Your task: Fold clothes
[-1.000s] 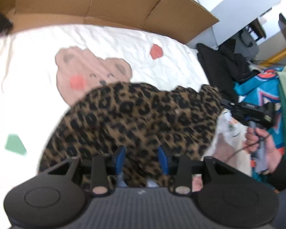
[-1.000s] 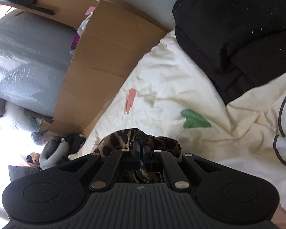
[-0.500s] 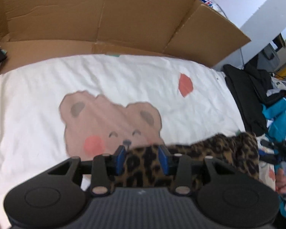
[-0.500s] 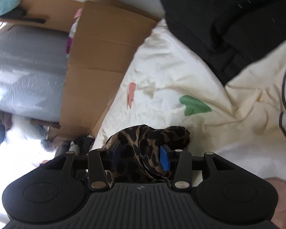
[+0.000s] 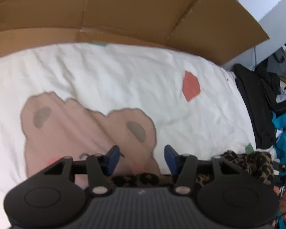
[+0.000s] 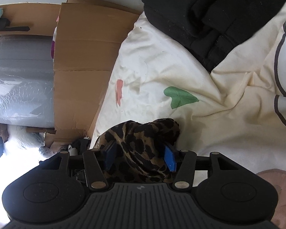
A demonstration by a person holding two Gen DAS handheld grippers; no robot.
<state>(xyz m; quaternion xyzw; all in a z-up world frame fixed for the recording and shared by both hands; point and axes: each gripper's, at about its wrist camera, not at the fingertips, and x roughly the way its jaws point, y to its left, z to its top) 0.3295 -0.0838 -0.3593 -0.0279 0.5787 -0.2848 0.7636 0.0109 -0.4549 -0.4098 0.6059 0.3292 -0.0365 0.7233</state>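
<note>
A leopard-print garment [image 6: 141, 143] lies bunched on the cream bed sheet [image 6: 209, 99]. My right gripper [image 6: 140, 158] straddles this bunch. Its jaws are opening, and the cloth sits loose between the blue pads [image 6: 169, 160]. In the left wrist view the same garment [image 5: 253, 164] runs as a folded strip from the right to under the finger bases. My left gripper [image 5: 141, 158] hangs low over the sheet's bear print [image 5: 85, 129]. Its jaws are opening too, with nothing between the pads [image 5: 112, 157].
Cardboard panels [image 5: 124, 15] wall the far side of the bed. A black clothes pile [image 6: 209, 15] lies on the sheet's edge, with a teal garment [image 5: 284, 122] beside it. A person's hand [image 5: 284, 208] shows at the lower right. A grey wrapped bundle [image 6: 19, 76] stands beyond the cardboard.
The left gripper carried the leopard edge forward and down over the bear print, then its jaws parted and the cloth dropped back. The right jaws went from shut on the cloth to apart.
</note>
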